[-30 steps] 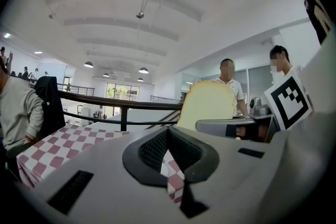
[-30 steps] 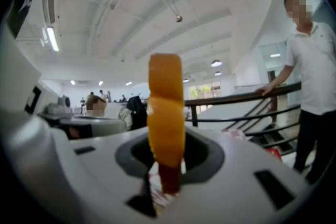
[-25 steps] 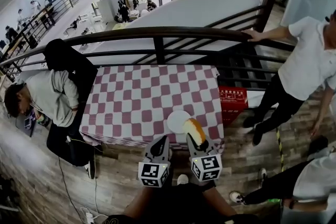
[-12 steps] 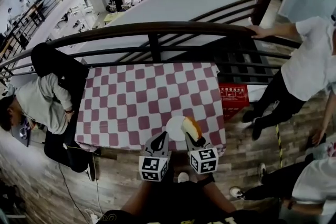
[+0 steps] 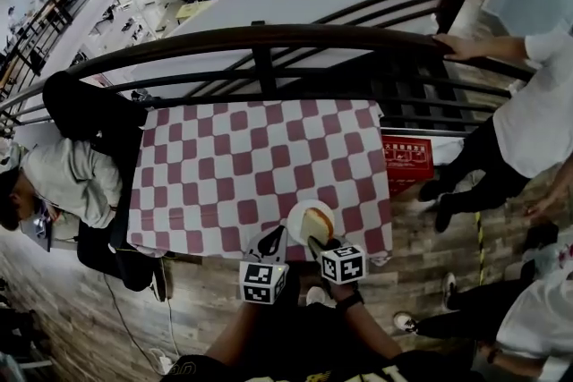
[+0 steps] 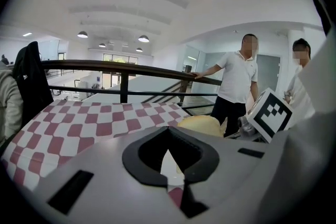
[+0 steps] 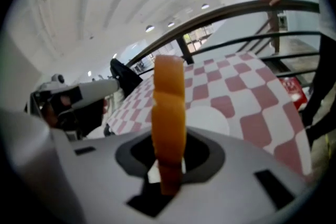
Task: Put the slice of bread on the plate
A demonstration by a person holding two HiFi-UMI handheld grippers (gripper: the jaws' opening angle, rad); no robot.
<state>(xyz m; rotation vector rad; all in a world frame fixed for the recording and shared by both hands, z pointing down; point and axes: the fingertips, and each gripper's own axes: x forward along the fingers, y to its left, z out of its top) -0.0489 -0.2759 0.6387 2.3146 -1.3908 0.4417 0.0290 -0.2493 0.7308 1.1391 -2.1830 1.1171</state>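
A slice of bread (image 5: 316, 218) with an orange crust is held over the white plate (image 5: 296, 215) near the table's front edge. My right gripper (image 5: 316, 240) is shut on it. Whether the bread touches the plate I cannot tell. In the right gripper view the slice (image 7: 168, 107) stands edge-on between the jaws, with the plate (image 7: 212, 119) just beyond. My left gripper (image 5: 274, 237) hovers to the left of the plate, jaws together and holding nothing. The left gripper view shows the pale bread (image 6: 200, 124) to the right of its own jaws.
The table wears a red and white checked cloth (image 5: 233, 165). A dark railing (image 5: 269, 40) runs behind it. One person sits at the left (image 5: 67, 179), another stands at the right (image 5: 528, 121) with a hand on the rail. A red box (image 5: 407, 158) lies on the floor.
Both grippers have come down towards the table's front edge. The bread has sunk from above the plate's near rim to low over the plate and leans flatter.
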